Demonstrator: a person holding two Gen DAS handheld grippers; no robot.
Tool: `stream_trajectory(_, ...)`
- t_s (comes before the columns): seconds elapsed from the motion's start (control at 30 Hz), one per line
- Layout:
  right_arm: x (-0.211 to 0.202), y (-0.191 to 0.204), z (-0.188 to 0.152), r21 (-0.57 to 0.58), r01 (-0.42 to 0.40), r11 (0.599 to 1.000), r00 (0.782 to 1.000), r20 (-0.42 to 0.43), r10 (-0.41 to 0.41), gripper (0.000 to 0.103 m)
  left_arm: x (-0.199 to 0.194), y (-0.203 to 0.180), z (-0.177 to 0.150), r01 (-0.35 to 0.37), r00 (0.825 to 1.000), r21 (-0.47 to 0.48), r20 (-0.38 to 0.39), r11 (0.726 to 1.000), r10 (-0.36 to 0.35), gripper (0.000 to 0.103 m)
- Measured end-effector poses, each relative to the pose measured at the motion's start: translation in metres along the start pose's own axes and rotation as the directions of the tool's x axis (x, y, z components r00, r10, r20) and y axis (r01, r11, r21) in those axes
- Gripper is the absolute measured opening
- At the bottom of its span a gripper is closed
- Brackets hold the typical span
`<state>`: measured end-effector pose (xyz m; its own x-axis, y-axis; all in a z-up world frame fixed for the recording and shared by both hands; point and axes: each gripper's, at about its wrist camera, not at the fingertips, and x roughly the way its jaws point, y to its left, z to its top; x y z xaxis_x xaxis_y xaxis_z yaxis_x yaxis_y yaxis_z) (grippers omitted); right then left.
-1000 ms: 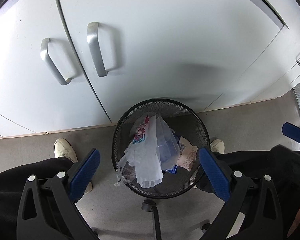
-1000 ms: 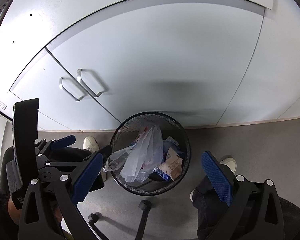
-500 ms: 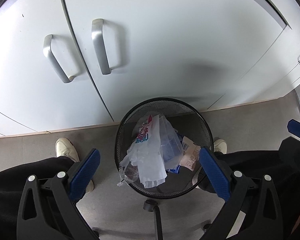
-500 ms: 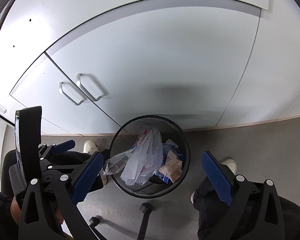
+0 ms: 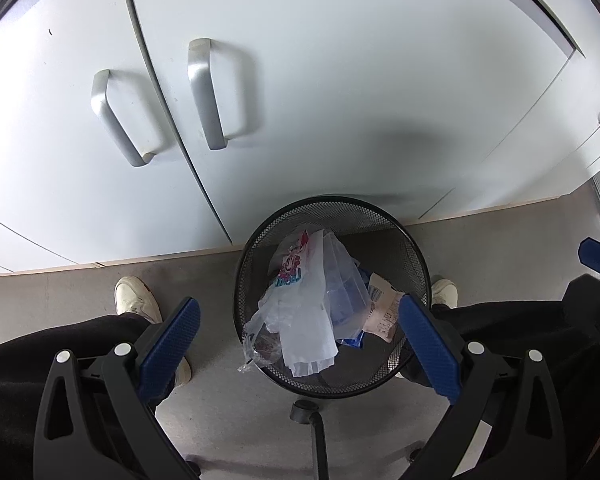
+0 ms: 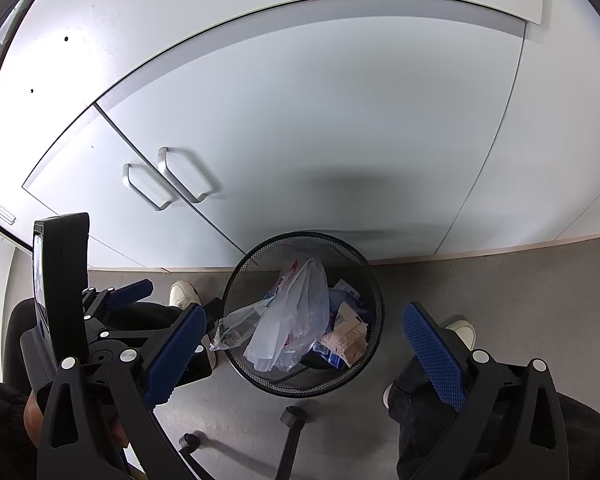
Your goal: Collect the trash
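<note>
We hold our left tongs (image 5: pixel 298 338) spread wide, gripping nothing, above a black mesh wastebasket (image 5: pixel 410 248) that stands on the grey floor (image 5: pixel 204 272) against white cabinet doors (image 5: pixel 340 92). Inside the basket, from left to right, we see a crumpled clear wrapper (image 5: pixel 260 342) spilling over the near rim, a translucent plastic bag (image 5: pixel 308 320) with red and blue print, blue packaging (image 5: pixel 350 300) partly beneath it, and a creased paper receipt (image 5: pixel 384 312) near the right wall. Our white shoes (image 5: pixel 136 298) flank the basket on either side. Our right tongs (image 6: pixel 300 352) are likewise wide apart and carry nothing, hovering over the same basket, whose contents reach close to the rim.
</note>
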<state>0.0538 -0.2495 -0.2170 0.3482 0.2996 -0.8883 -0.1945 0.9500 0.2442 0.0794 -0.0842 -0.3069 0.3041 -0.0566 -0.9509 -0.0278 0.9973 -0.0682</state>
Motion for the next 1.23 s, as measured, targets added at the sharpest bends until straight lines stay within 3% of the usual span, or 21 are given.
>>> stream_trajectory(0.23,-0.0001,0.0015,-0.0016,0.006,0.003,1.0,1.0,0.001,-0.003,0.099,-0.0023,-0.0067,-0.0016,0.021,1.0,0.02,0.009,1.0,-0.022,0.099)
stream_trajectory(0.53,-0.0001,0.0007,-0.0013,0.003,0.002,1.0,1.0,0.002,-0.002,0.099,-0.0046,-0.0082,-0.0022,-0.008,1.0,0.027,0.023,1.0,0.007,0.099)
stream_trajectory(1.23,-0.0003,0.0021,-0.0026,0.002,0.004,1.0,1.0,0.003,-0.004,0.099,-0.0016,-0.0019,-0.001,0.019,1.0,-0.018,0.006,1.0,-0.019,0.098)
